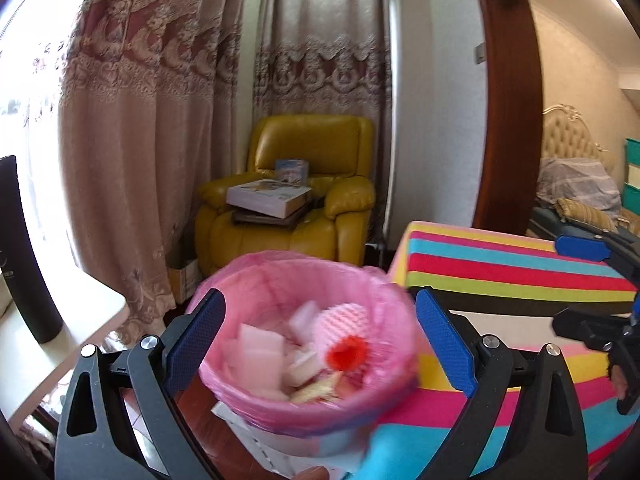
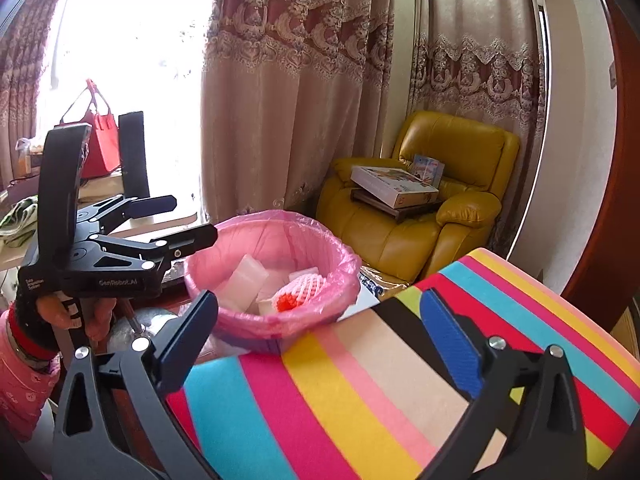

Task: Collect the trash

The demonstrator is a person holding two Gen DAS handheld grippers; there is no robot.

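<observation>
Hovering over a round bin lined with a pink plastic bag.
Holding both left tongs and right tongs released, empty; sitting beside the rainbow-striped fabric stool, containing white foam scraps.

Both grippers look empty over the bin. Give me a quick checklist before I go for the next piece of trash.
1. Left gripper empty: ok. Its jaws are wide open, nothing between the pads.
2. Right gripper empty: ok. Open, only the striped surface shows between its fingers.
3. Trash inside the pink-lined bin: ok. White foam pieces and a pink net with an orange item lie in it.
4. Bin has room: ok. Contents sit well below the rim.
5. Bin upright: ok. It stands beside the striped surface.
6. More trash within reach: cannot tell. None shows on the striped surface in either view.
</observation>
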